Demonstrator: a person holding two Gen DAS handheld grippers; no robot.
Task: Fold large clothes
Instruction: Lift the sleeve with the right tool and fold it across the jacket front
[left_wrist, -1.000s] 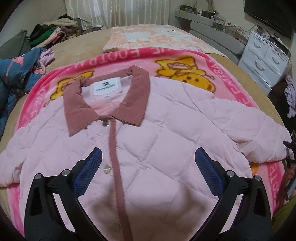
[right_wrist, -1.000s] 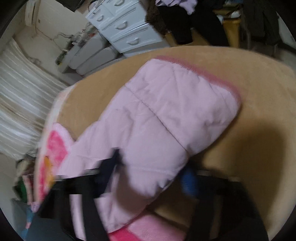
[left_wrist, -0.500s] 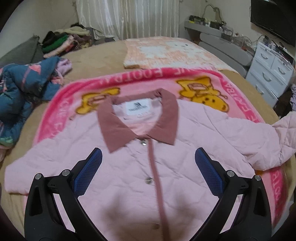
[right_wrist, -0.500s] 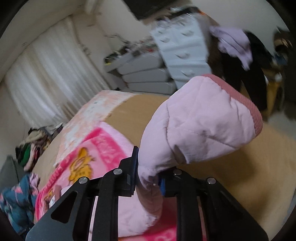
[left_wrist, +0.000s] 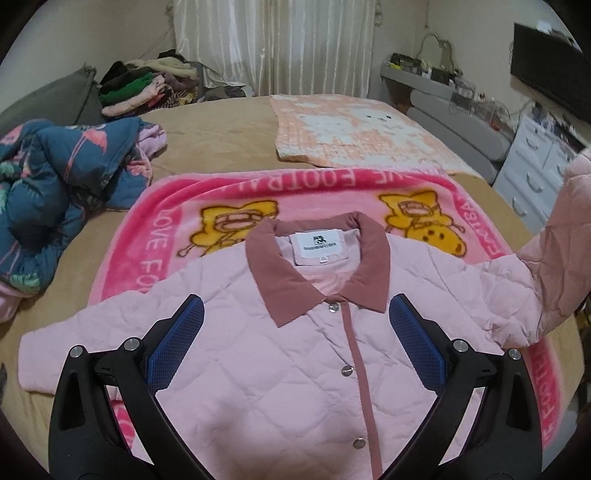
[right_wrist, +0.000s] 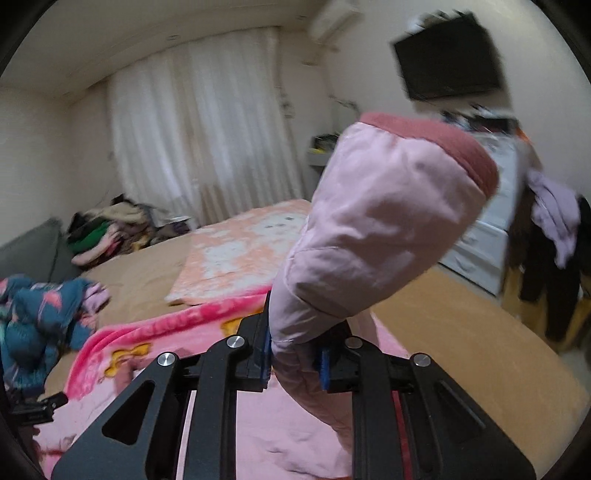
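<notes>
A pale pink quilted jacket (left_wrist: 288, 354) with a dusty-rose collar lies front-up and buttoned on a pink cartoon blanket (left_wrist: 177, 229). My left gripper (left_wrist: 295, 343) hovers open above its chest, nothing between the blue pads. The jacket's right sleeve (right_wrist: 380, 229) is lifted off the bed, its rose cuff pointing up. My right gripper (right_wrist: 295, 354) is shut on that sleeve below the cuff. In the left wrist view the raised sleeve (left_wrist: 569, 229) shows at the right edge.
A tan bed cover (left_wrist: 221, 140) carries a peach checked blanket (left_wrist: 354, 129) at the back and a crumpled blue floral quilt (left_wrist: 55, 184) at the left. A clothes pile (left_wrist: 140, 88) sits by the curtain. White drawers (left_wrist: 535, 173) and hanging clothes (right_wrist: 554, 236) stand at the right.
My right gripper closed on the sleeve and raised it high off the bed, rolling upright. My left gripper drew back and rose, so more of the jacket and bed shows.
</notes>
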